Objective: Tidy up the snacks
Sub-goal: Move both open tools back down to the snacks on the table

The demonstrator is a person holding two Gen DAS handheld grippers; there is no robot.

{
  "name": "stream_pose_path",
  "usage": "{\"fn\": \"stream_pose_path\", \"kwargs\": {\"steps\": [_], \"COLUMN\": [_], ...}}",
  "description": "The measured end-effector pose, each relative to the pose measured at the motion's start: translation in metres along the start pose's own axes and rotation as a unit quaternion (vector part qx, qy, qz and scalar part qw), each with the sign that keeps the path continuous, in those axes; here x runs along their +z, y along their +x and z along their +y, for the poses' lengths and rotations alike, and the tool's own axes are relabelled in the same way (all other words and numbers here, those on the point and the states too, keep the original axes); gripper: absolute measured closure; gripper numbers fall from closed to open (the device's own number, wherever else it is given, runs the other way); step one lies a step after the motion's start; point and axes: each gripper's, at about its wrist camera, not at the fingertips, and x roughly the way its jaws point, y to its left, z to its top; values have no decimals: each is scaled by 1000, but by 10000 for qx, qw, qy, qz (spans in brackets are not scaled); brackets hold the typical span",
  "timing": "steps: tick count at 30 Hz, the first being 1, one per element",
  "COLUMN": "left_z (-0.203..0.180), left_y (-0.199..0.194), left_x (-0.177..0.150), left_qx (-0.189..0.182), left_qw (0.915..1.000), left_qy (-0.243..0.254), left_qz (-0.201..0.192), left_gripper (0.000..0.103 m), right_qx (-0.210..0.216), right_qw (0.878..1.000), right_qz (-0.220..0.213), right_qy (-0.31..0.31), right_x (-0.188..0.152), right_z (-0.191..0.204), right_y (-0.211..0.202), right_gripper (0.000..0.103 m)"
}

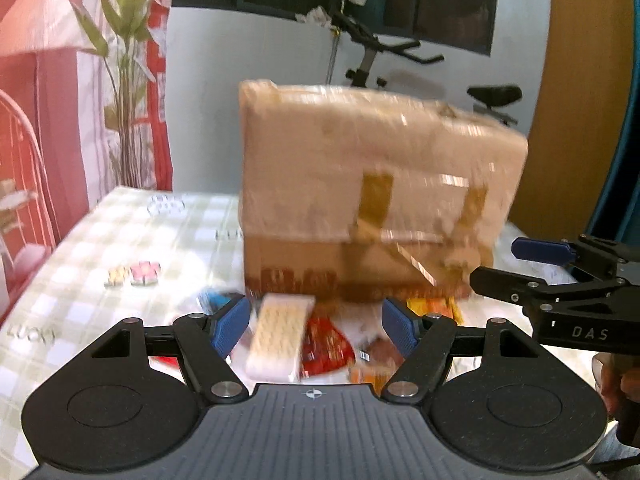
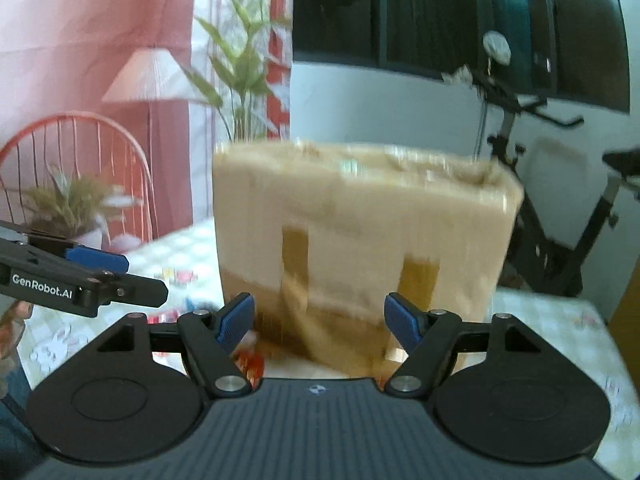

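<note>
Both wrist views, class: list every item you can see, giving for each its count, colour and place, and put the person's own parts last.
cardboard box: one, tan with brown tape, standing mid-table.
biscuit packet: one, cream, in front of the box between the left gripper's fingers.
red snack packet: one, red, beside the biscuit packet.
small sweets: a few, pink and yellow, on the table left of the box.
checked tablecloth: one, pale green and white, over the table.
tall plant: one, green, behind the table, left.
exercise bike: one, black, behind the box.
left gripper: one, black with blue pads, open.
right gripper: one, black with blue pads, open before the box.
</note>
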Motion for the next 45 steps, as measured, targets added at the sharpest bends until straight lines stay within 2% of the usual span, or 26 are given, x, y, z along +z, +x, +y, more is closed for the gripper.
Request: {"fn": "stream_pose_path", "kwargs": {"steps": [5,10,15,22,30,32,37,41,45], "left_z": [-7,-11,-9,-13,-12,-12,-11,-11,-11], "left_y": [8,10,10,13,17,18,21,23,24], "left_x": [-26,-48,-52,-60,-64,-65,-67,-69,-69], "left_qx": [-104,-100,-9,40,38,33,28,29,7], "left_qw": [9996,9990,9989,9983,9977,9975,9973,9970,9969], "left_qy": [75,55,-28,-11,-29,-27,-49,-49,-71], "left_qz": [243,437,464,588,670,699,730,767,778], "left_gripper": [28,28,28,28,28,28,28,28,28], "right_qx": [-115,-195,-298,-320,-301,-261,-173,-168,-216], "right_qw": [9985,9919,9832,9743,9765,9776,9818,9864,9870], "right_qz": [482,1140,1682,2108,2096,2065,1878,1637,1590], "right_qy": [216,532,645,728,395,314,220,-19,-90], "right_x": [-36,-67,-83,-98,-101,-102,-102,-104,-104], "right_z": [4,7,11,14,25,26,24,22,23], "right_y": [1,2,2,5,5,6,8,11,11], "right_gripper": [28,28,28,28,24,26,44,44,43]}}
